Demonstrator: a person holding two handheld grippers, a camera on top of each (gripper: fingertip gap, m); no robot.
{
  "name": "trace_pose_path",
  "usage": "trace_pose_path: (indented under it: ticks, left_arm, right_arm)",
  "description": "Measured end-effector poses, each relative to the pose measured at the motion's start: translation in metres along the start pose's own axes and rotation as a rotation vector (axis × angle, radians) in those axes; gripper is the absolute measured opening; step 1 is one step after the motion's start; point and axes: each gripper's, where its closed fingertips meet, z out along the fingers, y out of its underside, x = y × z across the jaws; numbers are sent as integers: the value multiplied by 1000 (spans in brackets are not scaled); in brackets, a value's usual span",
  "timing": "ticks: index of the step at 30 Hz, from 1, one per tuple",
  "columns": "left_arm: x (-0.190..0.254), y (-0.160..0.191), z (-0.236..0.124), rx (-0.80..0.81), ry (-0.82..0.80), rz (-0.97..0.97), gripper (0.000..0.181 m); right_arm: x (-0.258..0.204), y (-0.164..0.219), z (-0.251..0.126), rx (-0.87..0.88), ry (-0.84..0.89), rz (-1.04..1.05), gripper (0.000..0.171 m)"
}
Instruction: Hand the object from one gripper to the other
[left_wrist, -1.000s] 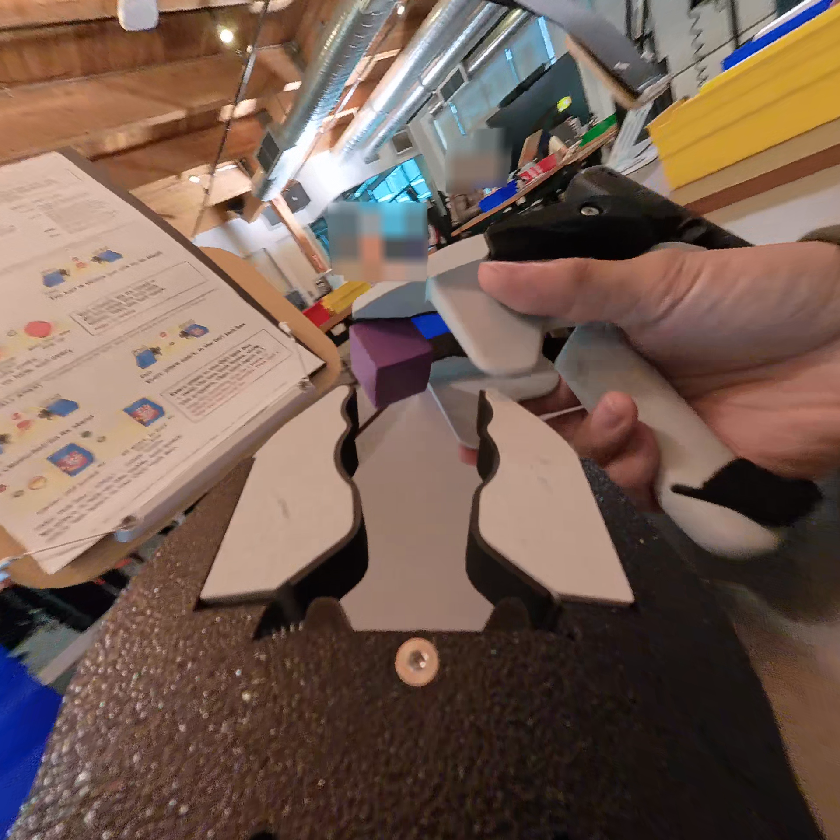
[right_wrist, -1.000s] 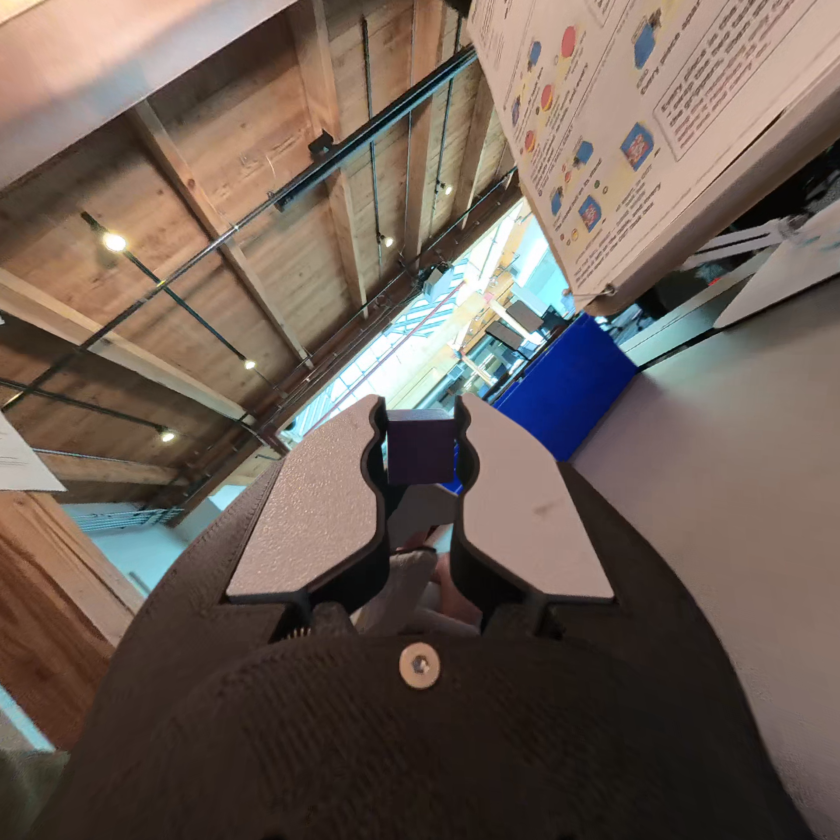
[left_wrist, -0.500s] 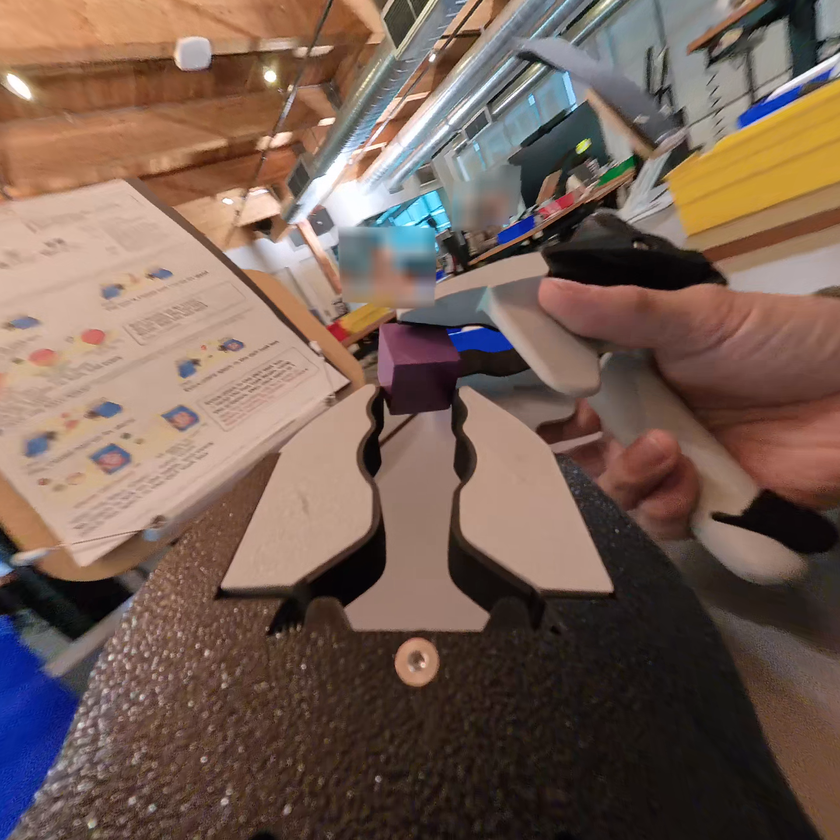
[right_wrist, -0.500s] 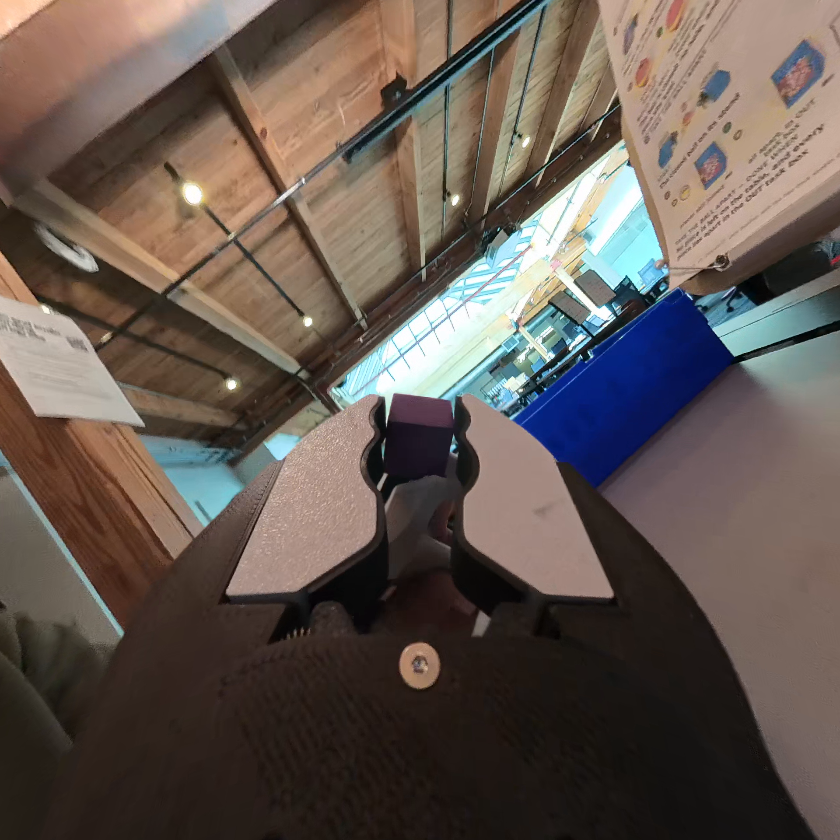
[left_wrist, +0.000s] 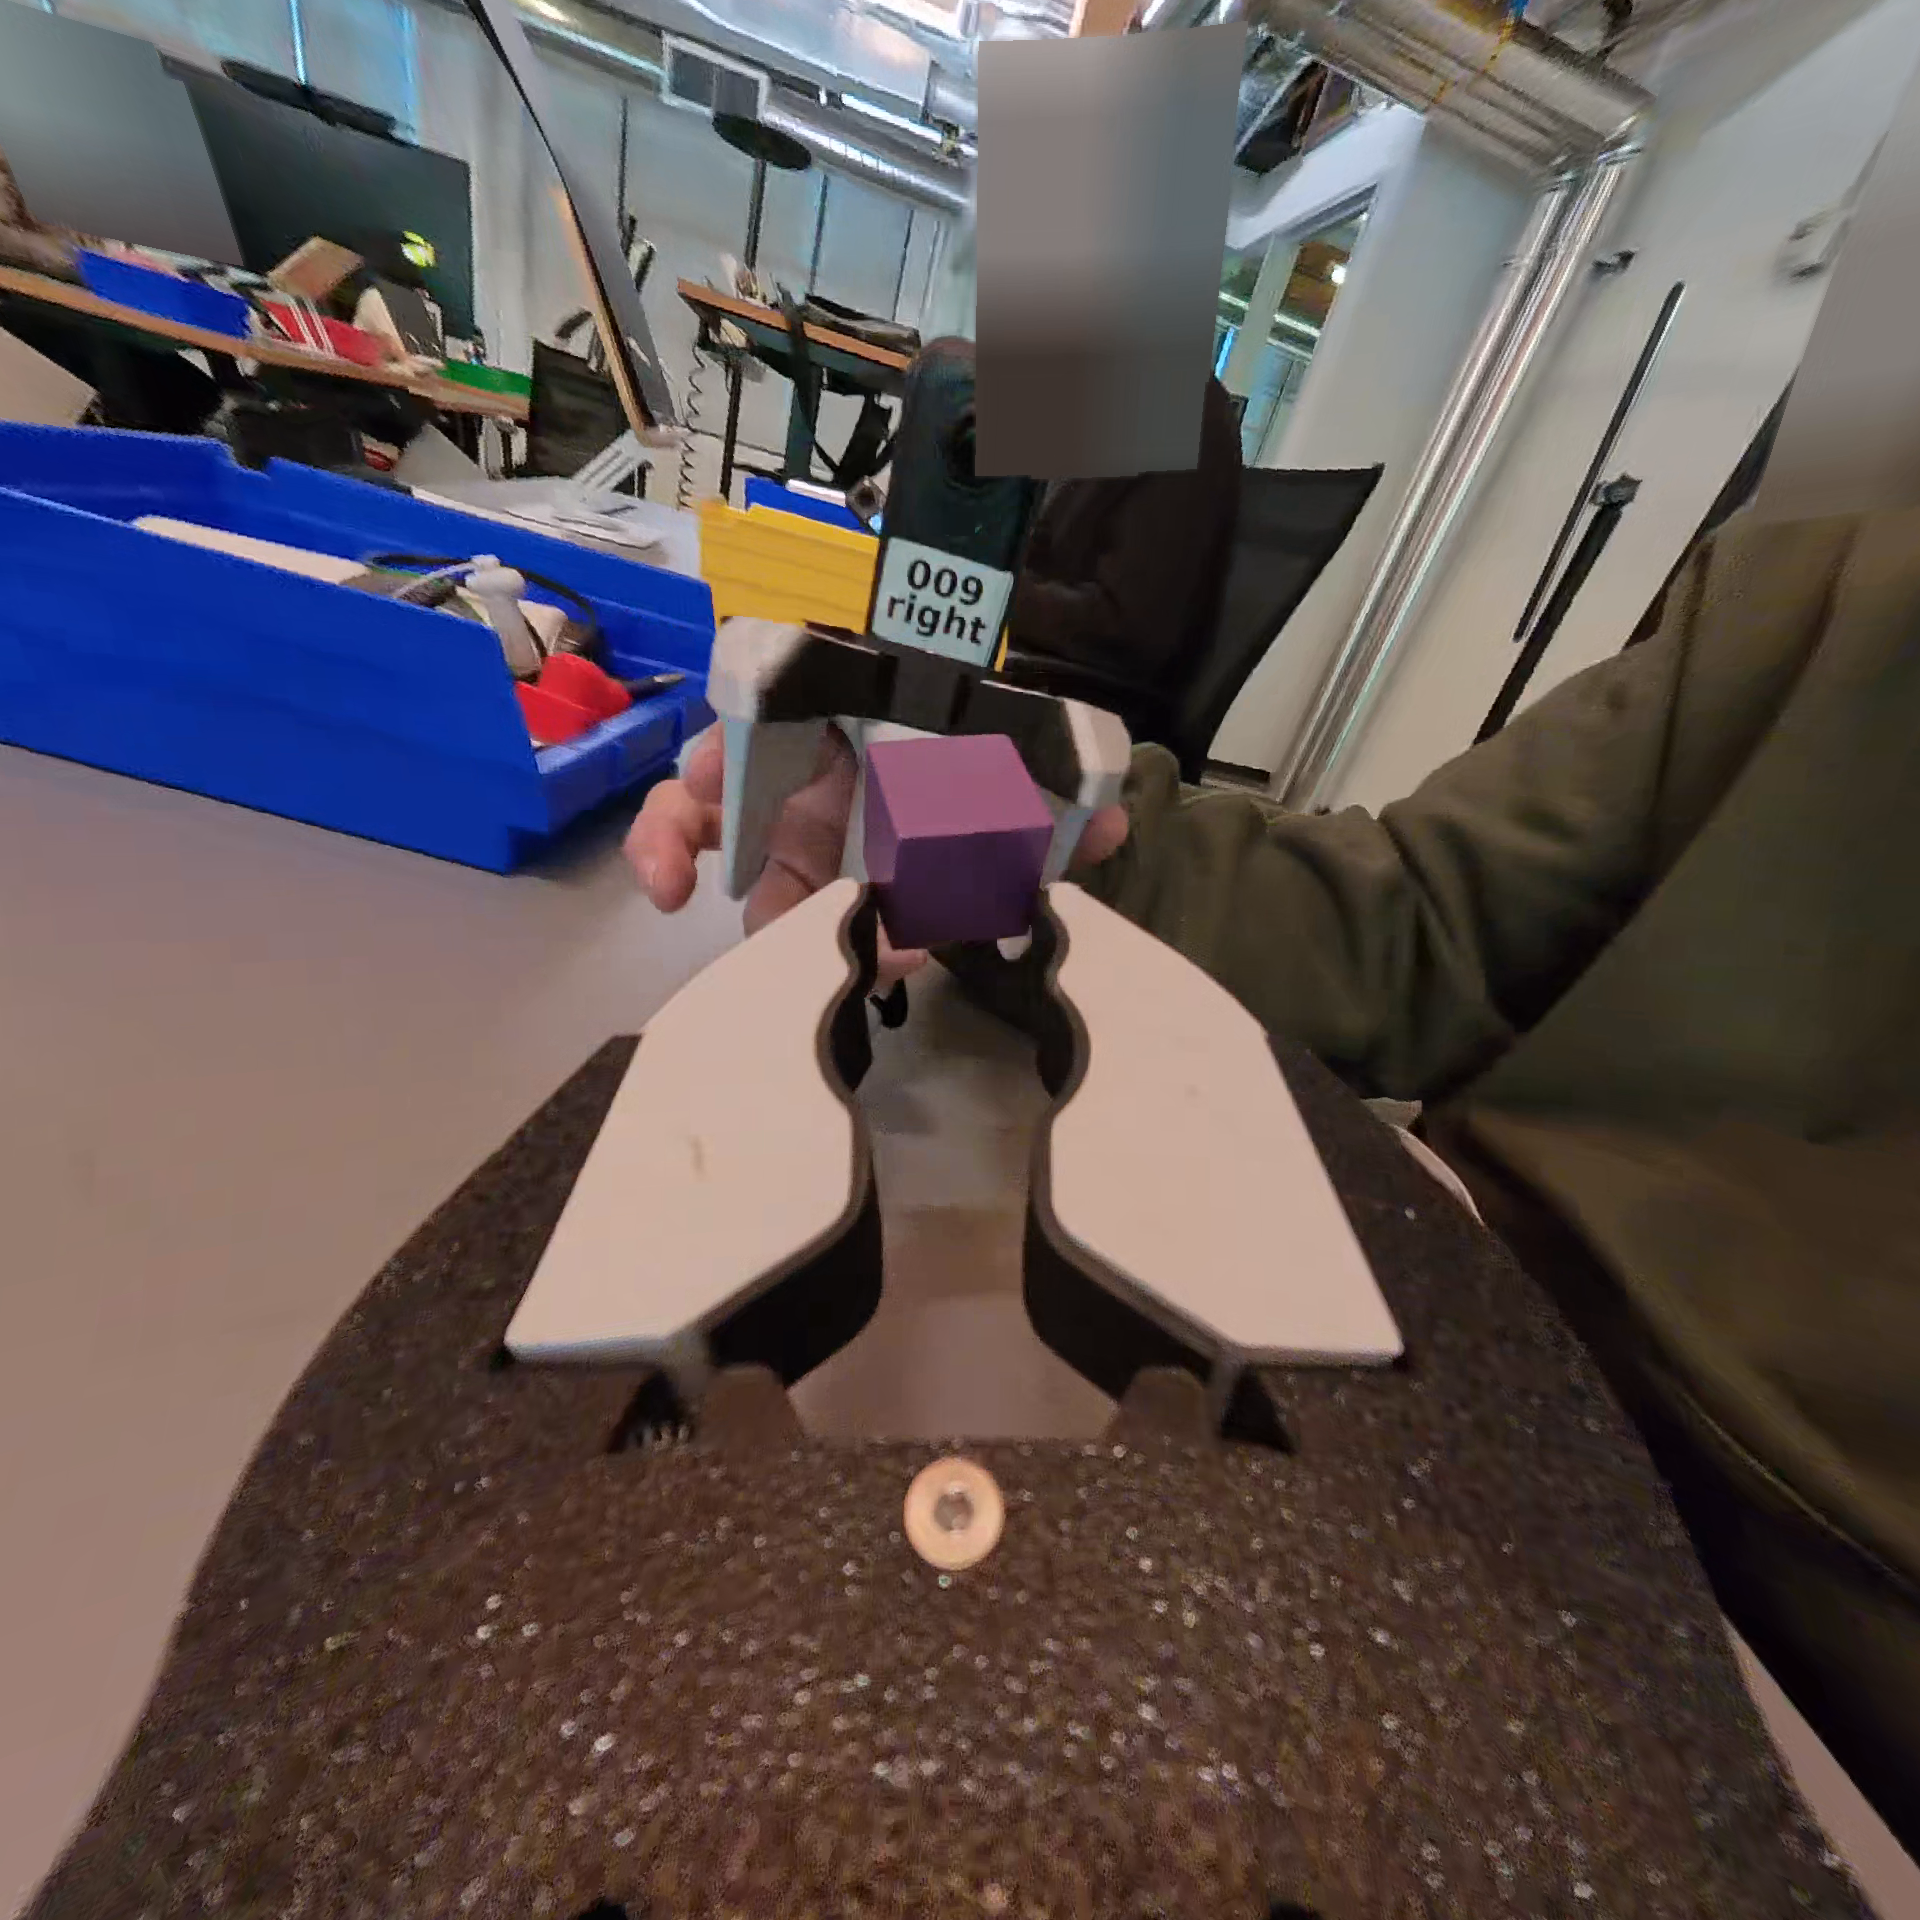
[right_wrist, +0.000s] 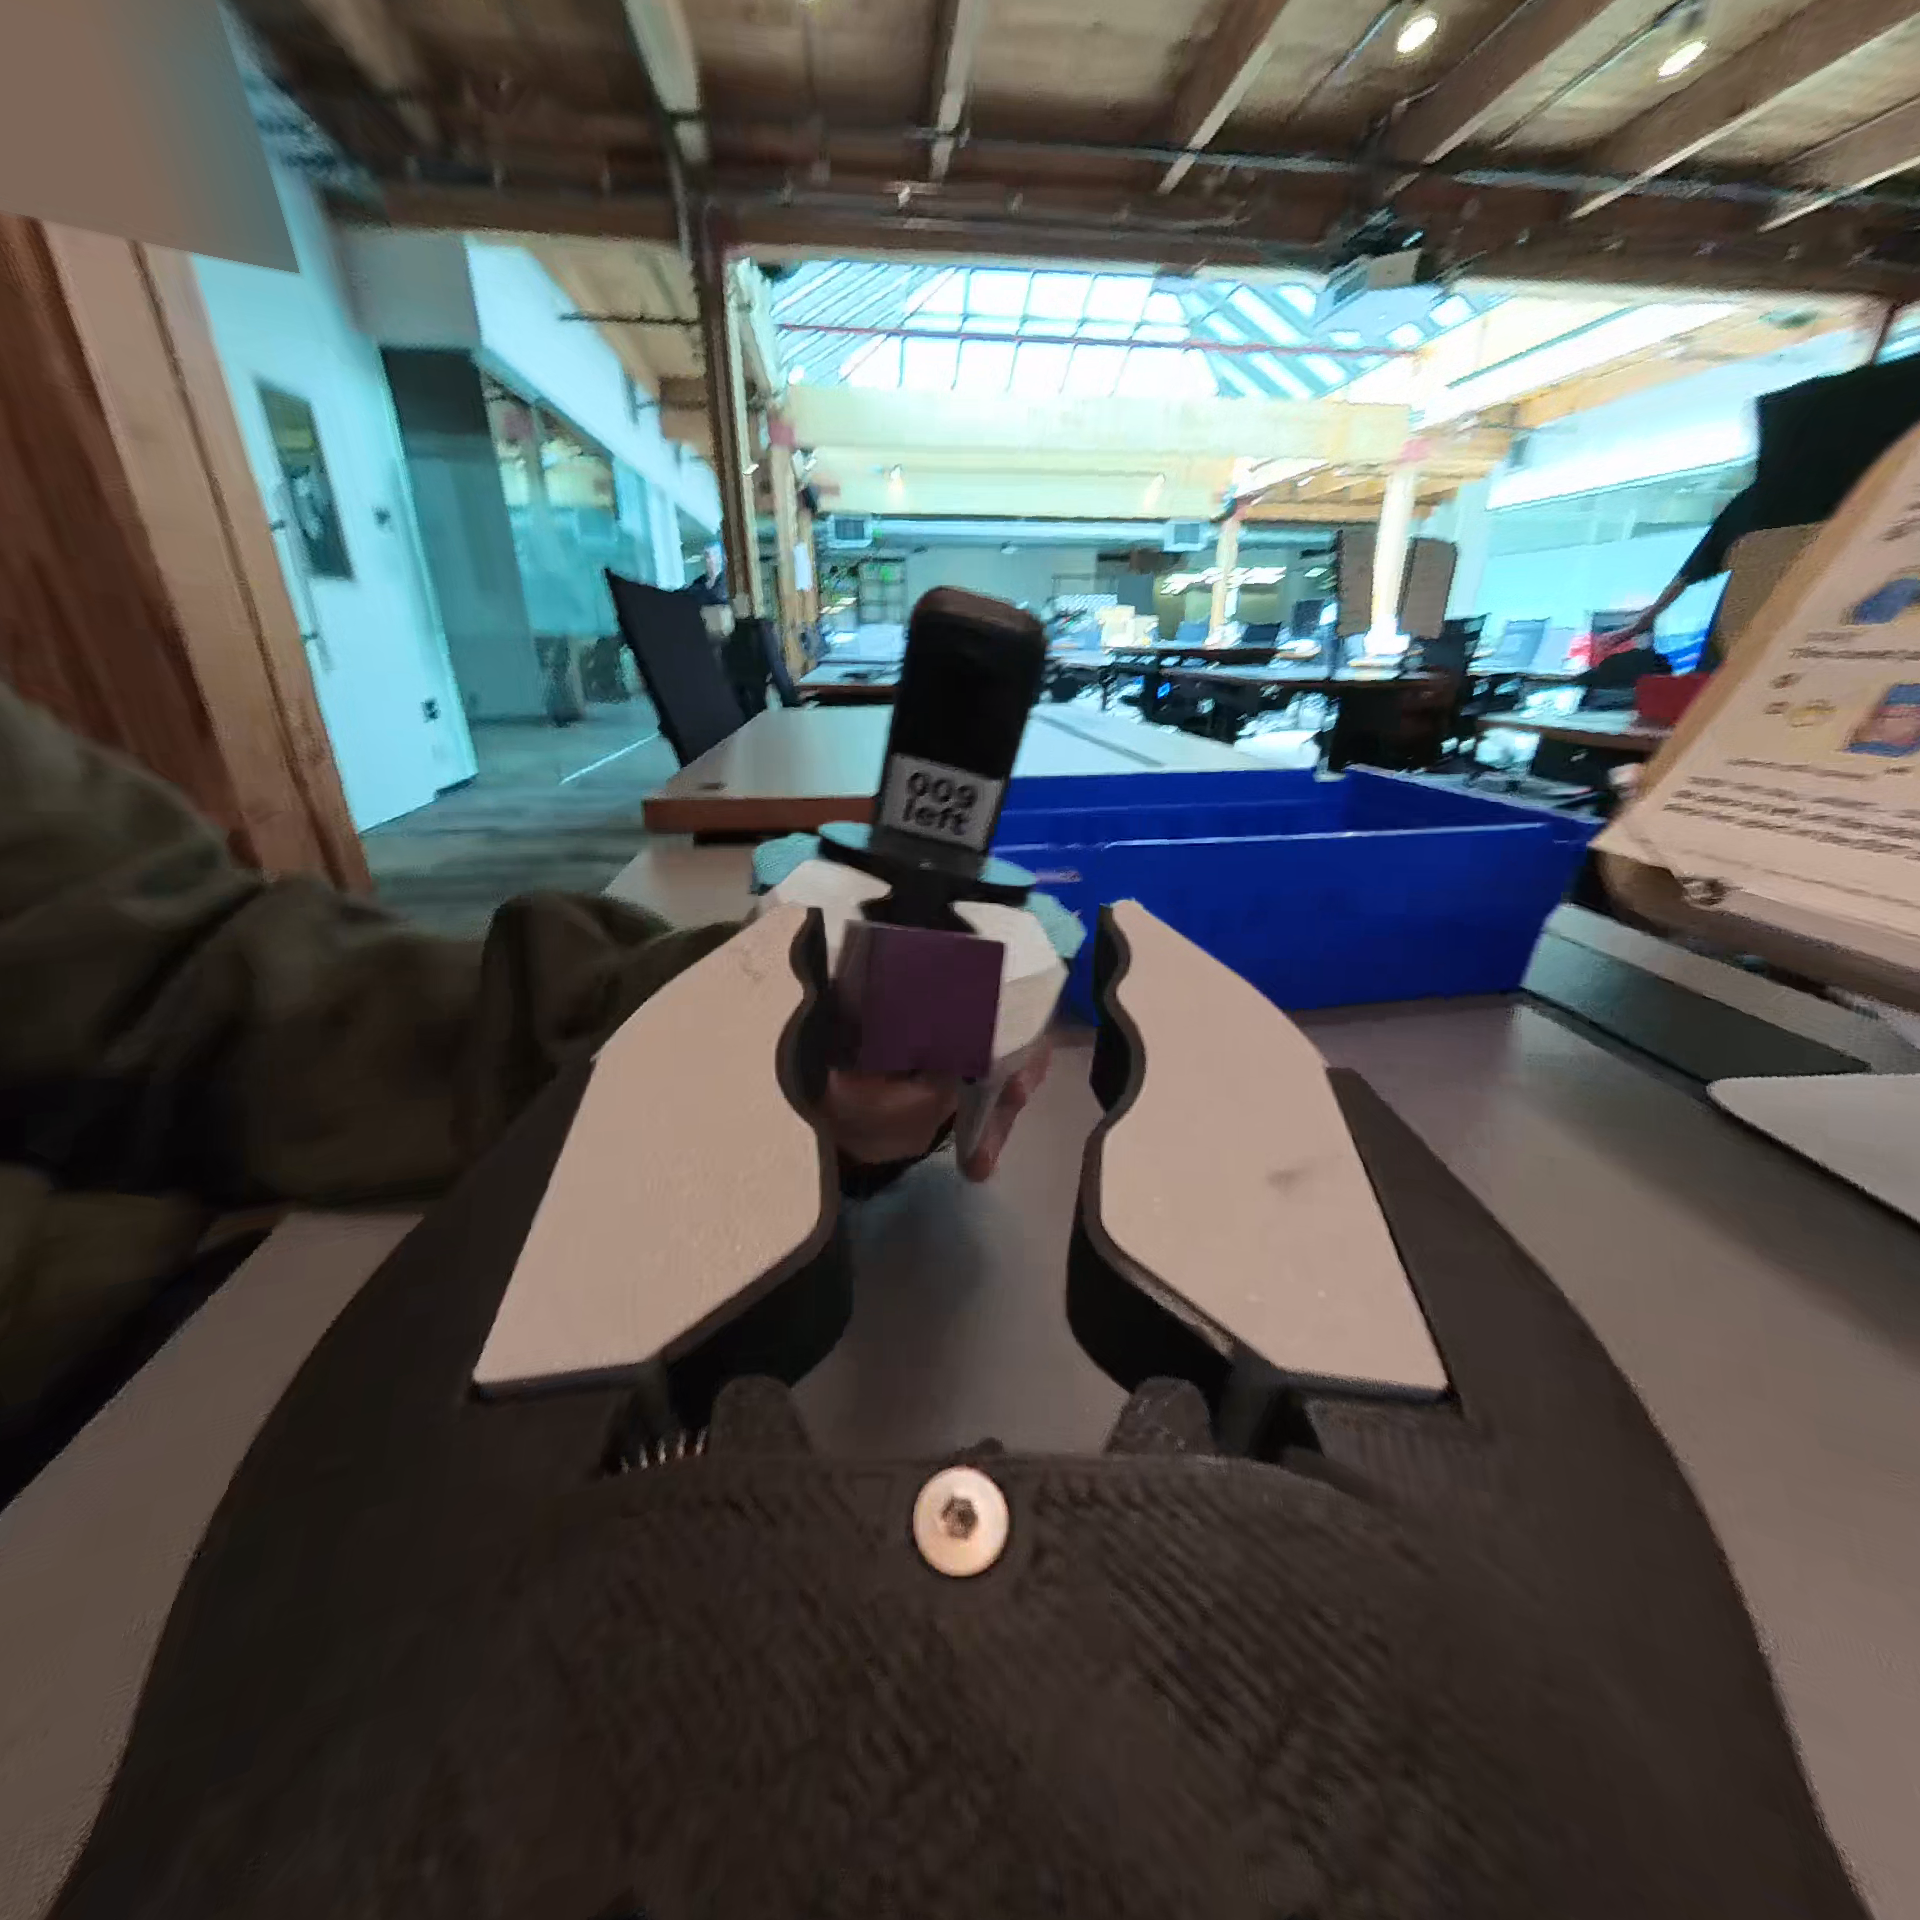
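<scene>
A purple cube (left_wrist: 956, 842) sits between the tips of my left gripper (left_wrist: 956, 920), which is shut on it and holds it above the grey table (left_wrist: 260, 1039). My right gripper (right_wrist: 964, 920) is open, its fingers spread wide on either side of the cube (right_wrist: 920, 997). The cube is close to its left finger (right_wrist: 727, 1091) and clear of the right one. In the left wrist view the right gripper faces me just behind the cube, its grey fingers (left_wrist: 753, 800) apart. The two grippers point at each other, roughly level.
A blue bin (left_wrist: 312, 665) with loose items stands at the table's far left, a yellow bin (left_wrist: 779, 571) behind it. Another blue bin (right_wrist: 1299, 904) and a clipboard with a printed sheet (right_wrist: 1818, 748) stand beyond. An olive sleeve (left_wrist: 1455, 883) reaches in. My two grippers' fingertips are within a few centimetres of each other.
The right gripper, shut on the cube before, has opened. The left gripper closed on the cube half a second ago and still holds it. Both grippers tilted down from the ceiling to level.
</scene>
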Motion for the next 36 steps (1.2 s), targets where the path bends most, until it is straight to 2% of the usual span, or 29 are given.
trace_pose_path:
  ticks: [2,4,6,8,13,15,17,20,25,30,33,36]
  left_arm:
    - [0,5,2,-33,-8,24,28]
    - [-1,6,2,-44,-24,42,28]
    - [-7,5,1,-42,-61,52,28]
    - [-12,3,-2,-24,-103,74,27]
    - [-36,-10,-7,58,-362,267,27]
    - [-38,-13,-5,54,-454,441,37]
    - [-41,-15,-4,28,-545,610,42]
    - [-44,-15,-4,-30,-624,774,53]
    - [-46,-9,-7,-107,-623,859,53]
    - [-45,-2,-4,-153,-598,877,41]
    - [-44,6,-1,-200,-556,873,29]
    - [-45,9,-2,-215,-535,795,28]
  right_arm:
    - [-7,9,4,-53,-47,31,44]
    - [-4,16,5,-93,-27,33,42]
    - [-5,17,6,-102,-33,40,33]
    - [0,17,6,-110,-6,45,32]
    - [27,12,6,-58,197,28,32]
    - [35,9,6,20,250,141,33]
    - [39,7,5,121,243,344,32]
    - [46,15,3,150,219,608,32]
    - [41,30,0,26,124,784,32]
    - [30,43,1,-105,79,830,32]
    - [28,46,2,-111,66,866,32]
    - [28,49,1,-124,65,887,31]
